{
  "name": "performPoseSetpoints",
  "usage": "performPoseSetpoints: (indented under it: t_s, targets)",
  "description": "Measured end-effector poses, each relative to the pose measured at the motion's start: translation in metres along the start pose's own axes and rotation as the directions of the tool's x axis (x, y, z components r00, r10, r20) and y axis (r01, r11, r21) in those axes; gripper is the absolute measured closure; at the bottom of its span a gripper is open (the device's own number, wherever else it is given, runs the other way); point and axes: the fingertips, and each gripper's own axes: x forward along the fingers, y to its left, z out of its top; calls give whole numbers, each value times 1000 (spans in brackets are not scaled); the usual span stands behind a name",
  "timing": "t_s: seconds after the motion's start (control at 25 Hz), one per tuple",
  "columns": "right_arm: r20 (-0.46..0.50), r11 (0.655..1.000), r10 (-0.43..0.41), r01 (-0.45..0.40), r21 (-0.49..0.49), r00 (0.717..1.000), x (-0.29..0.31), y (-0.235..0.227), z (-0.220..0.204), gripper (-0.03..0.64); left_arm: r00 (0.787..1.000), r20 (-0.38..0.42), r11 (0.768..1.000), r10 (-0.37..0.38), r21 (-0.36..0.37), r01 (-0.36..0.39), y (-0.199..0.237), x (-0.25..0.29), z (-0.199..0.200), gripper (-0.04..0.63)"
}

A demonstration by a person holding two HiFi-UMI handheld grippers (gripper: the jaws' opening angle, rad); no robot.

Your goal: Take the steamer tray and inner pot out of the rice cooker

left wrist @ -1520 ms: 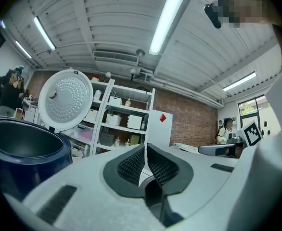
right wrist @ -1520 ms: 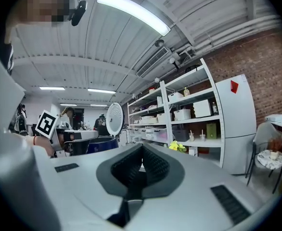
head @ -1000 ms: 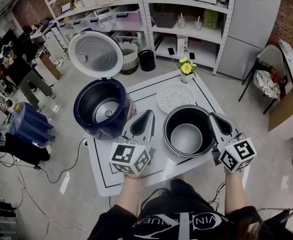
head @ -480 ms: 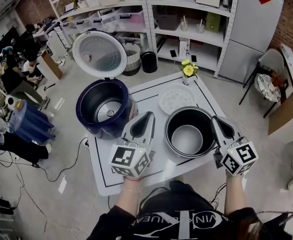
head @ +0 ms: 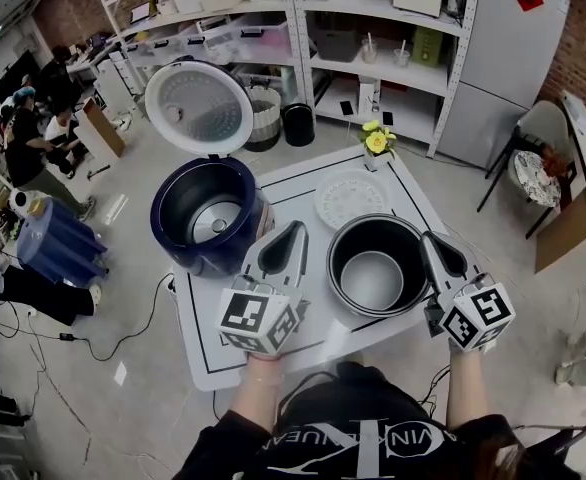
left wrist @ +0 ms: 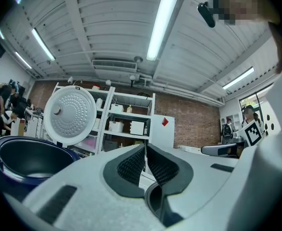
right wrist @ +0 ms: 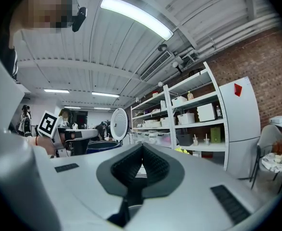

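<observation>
The dark blue rice cooker stands at the table's left with its white lid raised; its bowl looks hollow. The black inner pot sits on the table to its right. Behind the pot lies the white perforated steamer tray. My left gripper hovers shut between cooker and pot, holding nothing. On the pot's right side, my right gripper is shut and empty too. In the gripper views both jaw pairs meet at the tip, pointing level.
A small vase of yellow flowers stands at the table's far edge. White shelving and a black bin lie beyond. People stand at the far left, with a blue barrel on the floor beside cables.
Both grippers have stayed where they were, shut. Only the head view has shifted slightly, and the people at the left have moved about.
</observation>
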Motion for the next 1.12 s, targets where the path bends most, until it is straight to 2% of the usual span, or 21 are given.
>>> performPoseSetpoints:
  t_s: [1.12]
  targets:
    - [-28,1000,7,-7,8,1000,16,-2,-18,618,999,-27,1000,24,-3,-24,12,1,-15,575]
